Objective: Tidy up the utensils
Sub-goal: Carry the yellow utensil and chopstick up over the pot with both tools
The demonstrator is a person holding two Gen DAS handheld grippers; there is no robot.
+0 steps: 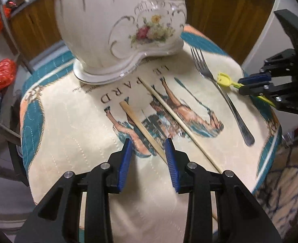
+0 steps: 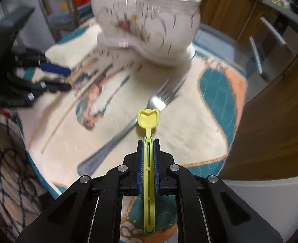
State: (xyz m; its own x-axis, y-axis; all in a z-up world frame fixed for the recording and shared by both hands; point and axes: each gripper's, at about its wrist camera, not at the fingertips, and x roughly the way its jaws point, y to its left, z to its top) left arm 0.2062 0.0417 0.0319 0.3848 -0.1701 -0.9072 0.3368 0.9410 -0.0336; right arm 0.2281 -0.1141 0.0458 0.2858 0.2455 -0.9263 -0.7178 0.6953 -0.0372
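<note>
Holding a little yellow spoon (image 2: 148, 119), the right gripper (image 2: 148, 141) has its two blue fingers (image 2: 140, 158) squeezed tight on the thin handle. The spoon's cup end sticks out past the fingertips and looks like a tulip. It is up in the air, just over the metal fork (image 2: 126, 125).

The fork lies flat on the cloth (image 1: 72, 133), with its prongs pointing toward the big white vase (image 1: 116, 26). Two wooden chopsticks lie on the cloth too. The short chopstick (image 1: 143, 130) runs into the gap between the left gripper's fingers. The long chopstick (image 1: 181, 121) lies just beside it, on the side nearer the fork. The two sticks do not touch each other.

The left gripper (image 1: 149, 147) has its fingers spread wide and is holding nothing. Its fingertips are low, close to the cloth, with one on each side of the short chopstick.

The vase stands at the far end of the cloth. It is white with gold swirls and painted flowers. Some yellow things poke out of its top, but they are too blurry to tell apart. The cloth has a picture on it and a blue-green edge. Brown wooden cupboards (image 1: 225, 14) are behind the table.
</note>
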